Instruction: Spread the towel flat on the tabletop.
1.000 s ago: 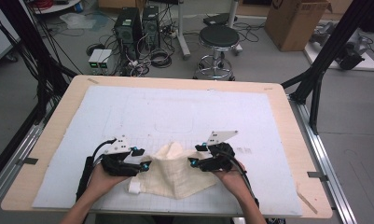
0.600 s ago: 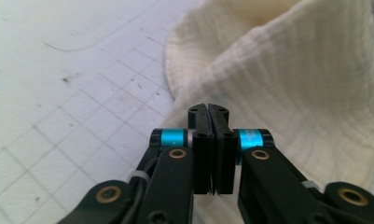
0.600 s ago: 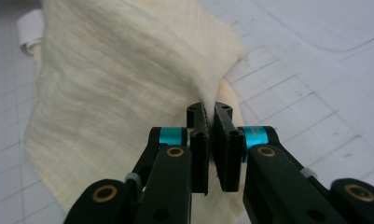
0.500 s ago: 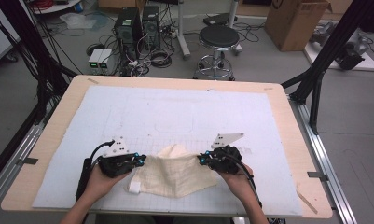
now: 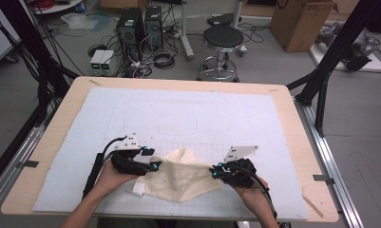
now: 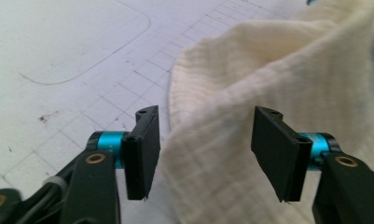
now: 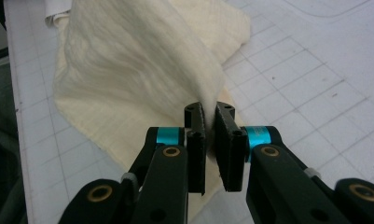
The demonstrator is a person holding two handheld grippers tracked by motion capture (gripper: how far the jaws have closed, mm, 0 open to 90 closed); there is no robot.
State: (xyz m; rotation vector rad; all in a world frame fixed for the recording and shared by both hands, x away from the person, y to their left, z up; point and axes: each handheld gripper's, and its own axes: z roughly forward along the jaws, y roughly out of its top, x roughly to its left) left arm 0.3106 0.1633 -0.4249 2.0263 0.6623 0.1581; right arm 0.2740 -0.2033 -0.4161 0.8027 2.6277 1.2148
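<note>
The high view looks forward and down on the desk (image 5: 188,118) from afar. Each tool view rides low, close along its own jaws, all sharing the cloth (image 5: 183,175) (image 6: 250,93) (image 7: 138,60).

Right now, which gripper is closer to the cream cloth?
Right. The right gripper has its jaws shut on the cream cloth's edge, so it touches it. The left gripper is open, its jaws spread either side of a raised fold, not clamped.

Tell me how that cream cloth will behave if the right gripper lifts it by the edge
Probably floppy: the cream cloth already folds and drapes from the right gripper pinching its edge. It looks thin and light, so likely easy to lift. Its woven, ribbed texture suggests it shouldn't slip readily.
</note>
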